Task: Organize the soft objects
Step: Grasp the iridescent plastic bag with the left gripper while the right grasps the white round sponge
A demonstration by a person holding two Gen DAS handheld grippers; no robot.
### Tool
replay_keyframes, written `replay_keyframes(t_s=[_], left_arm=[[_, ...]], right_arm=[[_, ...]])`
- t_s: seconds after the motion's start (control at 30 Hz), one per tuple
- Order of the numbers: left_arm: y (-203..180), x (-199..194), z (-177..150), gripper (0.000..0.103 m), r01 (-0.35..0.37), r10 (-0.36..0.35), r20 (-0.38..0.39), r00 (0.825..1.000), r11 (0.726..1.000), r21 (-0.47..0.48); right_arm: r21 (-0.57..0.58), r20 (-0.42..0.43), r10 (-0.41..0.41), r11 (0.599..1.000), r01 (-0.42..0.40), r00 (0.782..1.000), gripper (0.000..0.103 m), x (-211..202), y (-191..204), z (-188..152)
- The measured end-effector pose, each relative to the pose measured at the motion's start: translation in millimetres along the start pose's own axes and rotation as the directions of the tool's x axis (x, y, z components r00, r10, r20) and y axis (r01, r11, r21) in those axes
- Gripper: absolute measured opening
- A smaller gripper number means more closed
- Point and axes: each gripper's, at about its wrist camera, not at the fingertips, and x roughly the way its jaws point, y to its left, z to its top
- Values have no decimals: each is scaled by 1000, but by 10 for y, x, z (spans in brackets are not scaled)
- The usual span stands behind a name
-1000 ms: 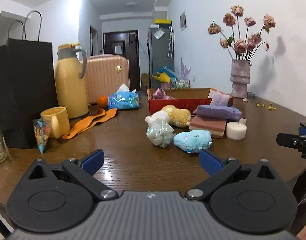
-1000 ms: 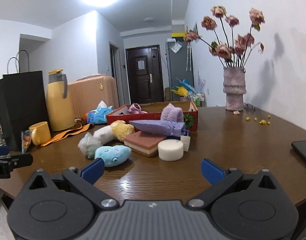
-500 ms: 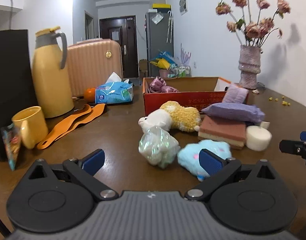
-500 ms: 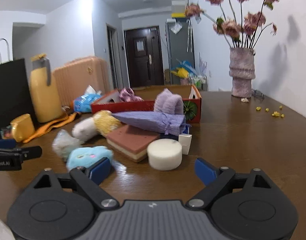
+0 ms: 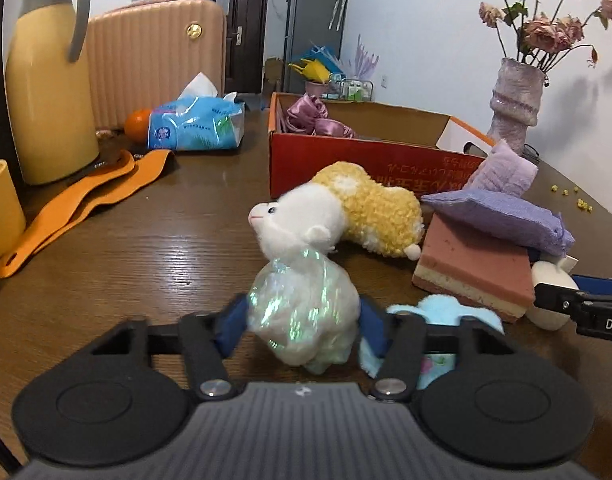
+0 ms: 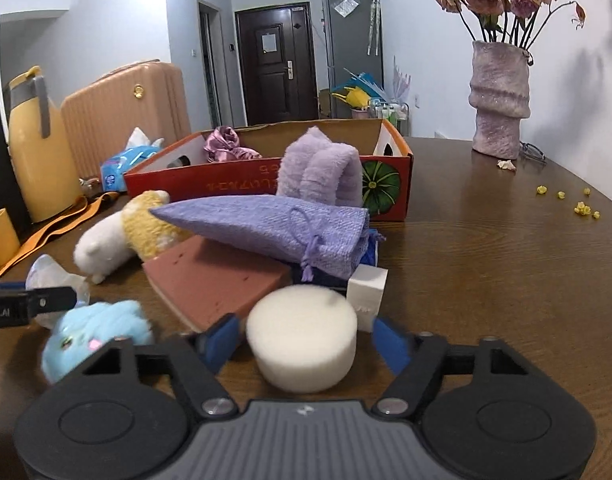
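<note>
Your right gripper (image 6: 304, 342) is bracketing the white foam disc (image 6: 304, 338), blue pads flanking it, contact unclear. Relative to the disc: pink sponge block (image 6: 216, 282) lying just left-behind; purple drawstring pouch (image 6: 274, 230) resting behind; blue plush (image 6: 90, 334) sitting left; red cardboard box (image 6: 266, 184) standing farther behind.

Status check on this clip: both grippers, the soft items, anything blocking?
Left gripper pinching iridescent pouch. Right gripper straddling round white sponge, a slight gap showing at each pad. Blue plush crowds both; box beyond the pile.
</note>
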Motion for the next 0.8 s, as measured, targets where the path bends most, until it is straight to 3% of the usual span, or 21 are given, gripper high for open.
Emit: replay_keyframes(t_s=[0.07, 0.37, 0.8], left_arm=[[13, -2, 5, 50, 6, -6, 6, 1000, 1000, -7], [-63, -208, -27, 46, -2, 2, 36, 999, 1000, 10], [-164, -946, -212, 47, -14, 12, 117, 993, 1000, 15]], right_arm=[[3, -9, 6, 1000, -6, 1000, 57, 39, -16, 6], [21, 2, 29, 999, -29, 1000, 56, -89, -44, -53], [-2, 72, 86, 996, -86, 994, 56, -746, 90, -216]])
